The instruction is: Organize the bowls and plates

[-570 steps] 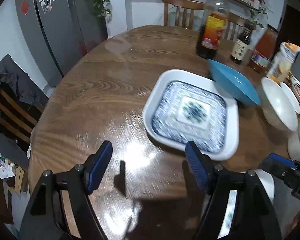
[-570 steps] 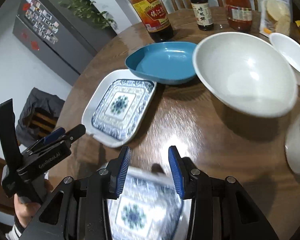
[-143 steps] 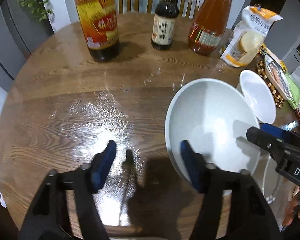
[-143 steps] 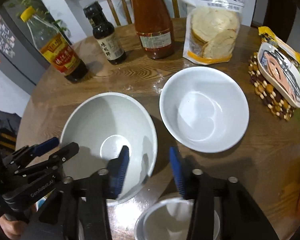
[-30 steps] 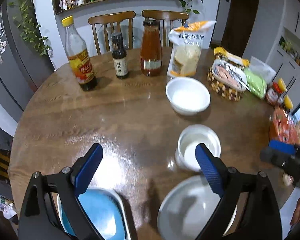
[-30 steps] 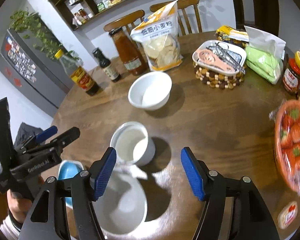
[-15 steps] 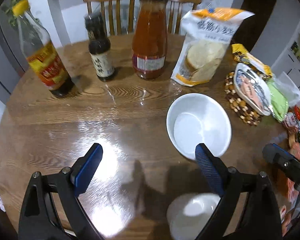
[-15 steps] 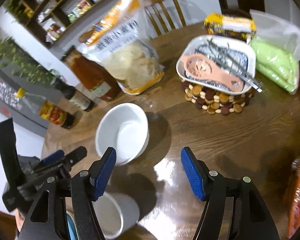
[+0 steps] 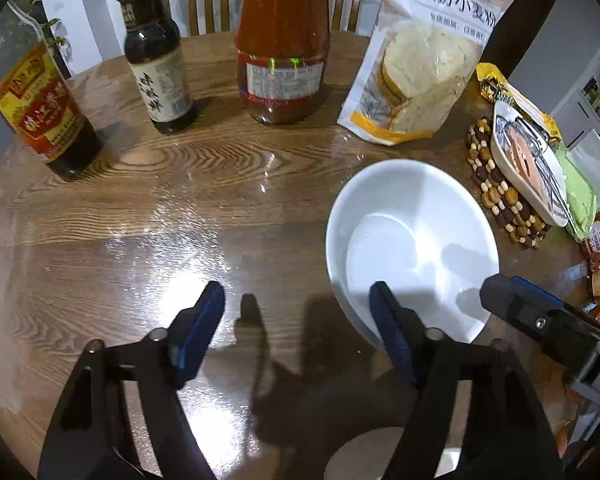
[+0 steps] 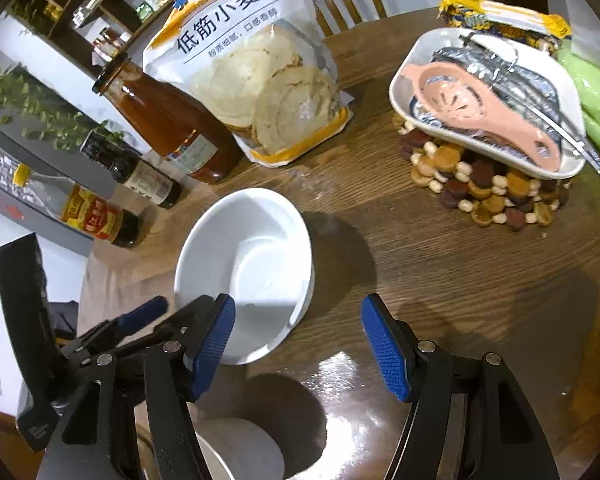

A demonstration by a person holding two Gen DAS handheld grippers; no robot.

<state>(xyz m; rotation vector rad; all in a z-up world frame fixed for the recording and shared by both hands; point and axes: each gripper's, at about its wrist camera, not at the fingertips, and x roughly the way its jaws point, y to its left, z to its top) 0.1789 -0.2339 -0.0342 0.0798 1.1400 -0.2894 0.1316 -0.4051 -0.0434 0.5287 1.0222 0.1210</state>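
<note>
White bowl [image 9: 412, 240] upright on counter [image 9: 180, 208], near flour bag. Left gripper [image 9: 300, 320] closing, one finger over near rim, likely rim pinch; nothing clamped. Right gripper [image 10: 296, 340] spread, empty, beside bowl.

Three bottles [image 9: 282, 40], [image 9: 156, 52], [image 9: 40, 108]. Two white bowls [image 10: 248, 272], [image 10: 240, 452]. One flour bag [image 10: 256, 68]. One beaded mat [image 10: 488, 188]. One dish [image 10: 488, 96] on it. Two grippers [image 9: 296, 320], [image 10: 296, 344].

Both wrist views downward, close, sharing white bowl [image 9: 412, 236].
</note>
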